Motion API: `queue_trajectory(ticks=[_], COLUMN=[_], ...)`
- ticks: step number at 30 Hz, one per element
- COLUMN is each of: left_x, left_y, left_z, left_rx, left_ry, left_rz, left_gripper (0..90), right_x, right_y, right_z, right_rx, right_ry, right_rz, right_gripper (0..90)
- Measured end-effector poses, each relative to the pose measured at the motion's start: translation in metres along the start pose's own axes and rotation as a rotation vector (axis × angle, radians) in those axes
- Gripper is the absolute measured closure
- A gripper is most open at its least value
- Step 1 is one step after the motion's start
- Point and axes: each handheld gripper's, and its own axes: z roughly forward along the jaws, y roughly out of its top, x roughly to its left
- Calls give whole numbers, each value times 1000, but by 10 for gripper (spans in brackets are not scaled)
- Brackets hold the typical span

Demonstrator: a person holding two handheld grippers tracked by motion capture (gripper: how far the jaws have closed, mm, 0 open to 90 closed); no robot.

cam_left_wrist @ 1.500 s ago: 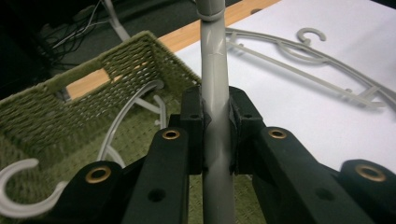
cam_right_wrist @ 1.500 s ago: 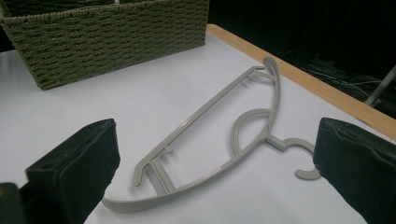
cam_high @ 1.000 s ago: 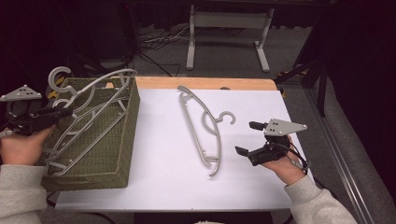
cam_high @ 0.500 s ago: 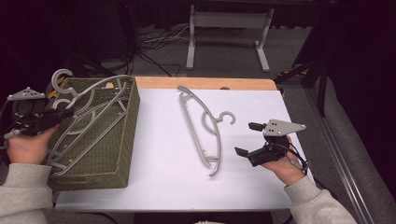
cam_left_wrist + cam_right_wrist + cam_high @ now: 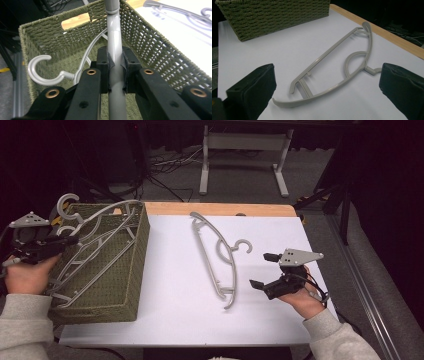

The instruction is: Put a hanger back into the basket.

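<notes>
Light grey sweatshirt sleeves enter at the lower left and lower right of the high view. Each hand-held gripper, left [image 5: 67, 240] and right [image 5: 260, 270], is black, topped by a grey three-cornered plate. Brass-coloured rivets dot the left gripper's black arms; dark foam pads [image 5: 402, 87] face the right's.

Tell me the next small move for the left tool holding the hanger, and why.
Probably open the left tool and let go. Its pads are clamped on the bar of a grey hanger that already lies in the woven basket, beside a second hanger with its hook over the rim. The right tool waits open near the hanger on the table.
</notes>
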Motion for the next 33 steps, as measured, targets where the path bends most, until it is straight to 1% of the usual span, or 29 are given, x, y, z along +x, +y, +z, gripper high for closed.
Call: queue_trajectory(ticks=[1,3,5,6,8,10,12,13,14,15,18,23,24,25,26,29,30,31,32,33], left_x=[1,4,7,9,11,13,13,13,13,12,10,9,7,6,4,5,6,7,8,8], left_y=[-2,-5,-11,-15,-21,-29,-32,-36,-36,-37,-38,-37,-36,-36,-34,-32,-32,-31,-31,-31], left_z=[0,3,5,7,12,16,18,21,21,21,22,26,29,30,31,31,31,32,34,35], left_rx=[-4,0,-1,0,8,23,30,47,47,58,74,128,160,166,183,202,211,221,230,232], left_ry=[-2,-11,-27,-40,-54,-75,-80,-90,-90,-93,-110,-118,-112,-103,-107,-132,-131,-114,-107,-89], left_rz=[9,-8,-43,-71,-100,-123,-131,-136,-136,-130,-130,-128,-116,-105,-92,-97,-101,-103,-108,-113], left_gripper=[796,795,795,795,795,795,795,795,796,796,795,794,793,793,793,792,791,790,786,773], right_x=[0,0,0,0,0,0,1,1,1,1,1,0,1,1,1,0,0,0,-1,-1], right_y=[0,-1,-1,-1,-1,-2,-2,-2,-2,-2,-2,-2,-2,-2,-2,-2,-2,-3,-3,-3], right_z=[0,0,0,0,0,1,2,2,2,2,3,5,5,6,6,5,5,5,5,6], right_rx=[1,1,2,2,2,2,4,5,7,7,9,14,17,19,20,23,24,25,26,27], right_ry=[0,0,0,0,-1,1,2,2,3,3,6,11,13,13,14,15,14,13,18,21], right_rz=[2,3,3,3,4,4,3,3,5,5,2,4,4,5,5,6,7,7,11,13], right_gripper=[12,12,12,12,12,12,12,12,12,12,12,12,12,12,13,12,12,12,12,13])
